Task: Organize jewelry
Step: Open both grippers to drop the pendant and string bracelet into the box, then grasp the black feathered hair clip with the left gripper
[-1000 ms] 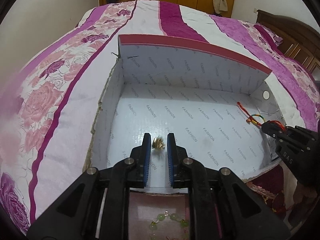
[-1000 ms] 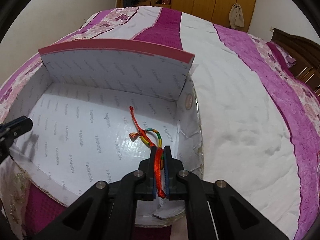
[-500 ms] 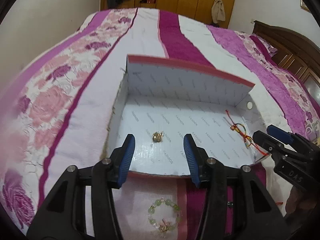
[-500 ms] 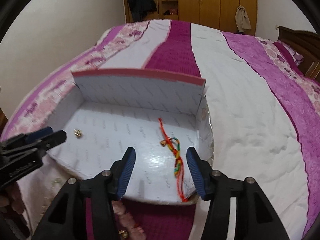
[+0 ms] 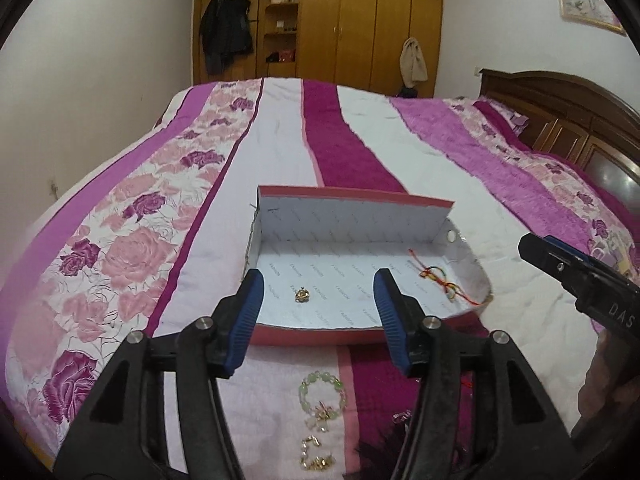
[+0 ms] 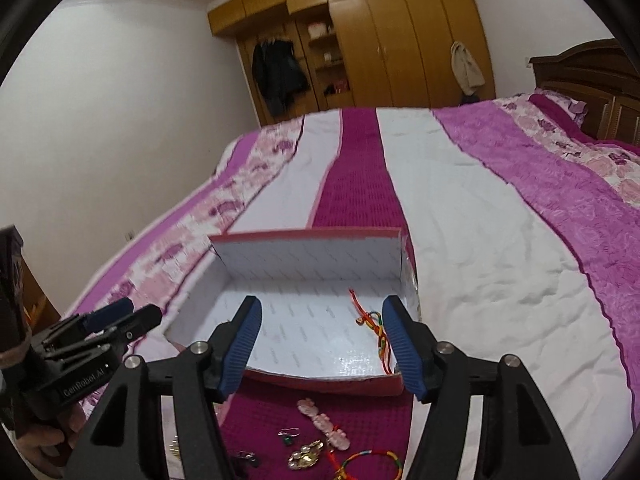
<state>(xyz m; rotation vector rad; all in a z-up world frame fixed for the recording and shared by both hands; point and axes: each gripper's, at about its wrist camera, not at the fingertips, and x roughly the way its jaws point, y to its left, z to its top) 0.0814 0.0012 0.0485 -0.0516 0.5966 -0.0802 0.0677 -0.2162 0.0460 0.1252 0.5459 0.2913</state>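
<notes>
Left tool [image 5: 318,300]: apart, holding nothing.
Right tool [image 6: 320,340]: apart, holding nothing.
White-lined red cardboard box [image 5: 352,216]: small gold charm [image 5: 301,294], perhaps an earring; red braided multicolour cord [image 5: 438,280].
Cut off: gold trinket [image 5: 316,458].

The left gripper [image 5: 318,308], jaws wide apart, hangs over a shoebox lid [image 5: 320,334] holding a gold charm [image 5: 301,294] and a braided cord bracelet [image 5: 440,284].

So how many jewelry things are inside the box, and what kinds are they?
Gold charm: 1
Red rainbow cord bracelet: 1
Total in the box: 2
</notes>
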